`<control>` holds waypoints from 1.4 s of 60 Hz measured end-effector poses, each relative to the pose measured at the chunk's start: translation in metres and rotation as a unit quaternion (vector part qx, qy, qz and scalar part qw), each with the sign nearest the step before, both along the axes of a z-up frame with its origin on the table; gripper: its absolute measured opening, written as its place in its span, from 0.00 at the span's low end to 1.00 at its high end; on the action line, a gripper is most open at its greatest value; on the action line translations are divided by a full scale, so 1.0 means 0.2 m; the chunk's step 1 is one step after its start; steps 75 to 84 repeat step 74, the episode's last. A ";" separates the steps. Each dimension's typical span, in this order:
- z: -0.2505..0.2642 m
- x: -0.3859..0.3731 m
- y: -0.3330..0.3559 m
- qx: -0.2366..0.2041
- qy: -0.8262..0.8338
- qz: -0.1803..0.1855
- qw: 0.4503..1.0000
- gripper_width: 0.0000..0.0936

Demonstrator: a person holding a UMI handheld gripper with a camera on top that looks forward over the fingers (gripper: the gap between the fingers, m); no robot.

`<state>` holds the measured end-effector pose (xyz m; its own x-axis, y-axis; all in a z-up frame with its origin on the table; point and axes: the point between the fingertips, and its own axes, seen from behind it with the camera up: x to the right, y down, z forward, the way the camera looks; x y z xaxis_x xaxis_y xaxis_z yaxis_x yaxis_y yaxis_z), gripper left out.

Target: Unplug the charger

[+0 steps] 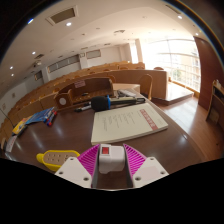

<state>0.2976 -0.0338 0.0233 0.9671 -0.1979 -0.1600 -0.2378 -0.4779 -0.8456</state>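
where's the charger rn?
In the gripper view the white charger sits between the fingers of the gripper, pink pads on both sides, just right of the yellow power strip and in front of the open book.

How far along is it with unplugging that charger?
Done, it seems: the white charger is clamped between the tongs, apart from the yellow power strip lying to their left on the table, so it looks unplugged. In hand: gripping it. Left: probably just setting it down. Its prongs are hidden, so I can't be certain.
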 end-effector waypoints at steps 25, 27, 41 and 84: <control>0.25 0.16 -0.38 -0.029 -0.104 0.021 0.994 0.91; 0.29 0.14 -0.45 -0.029 -0.108 0.023 0.993 0.91; 0.60 -0.08 -0.98 -0.015 -0.131 0.022 0.991 0.91; 0.83 -0.30 -1.68 0.003 -0.154 -0.010 0.988 0.91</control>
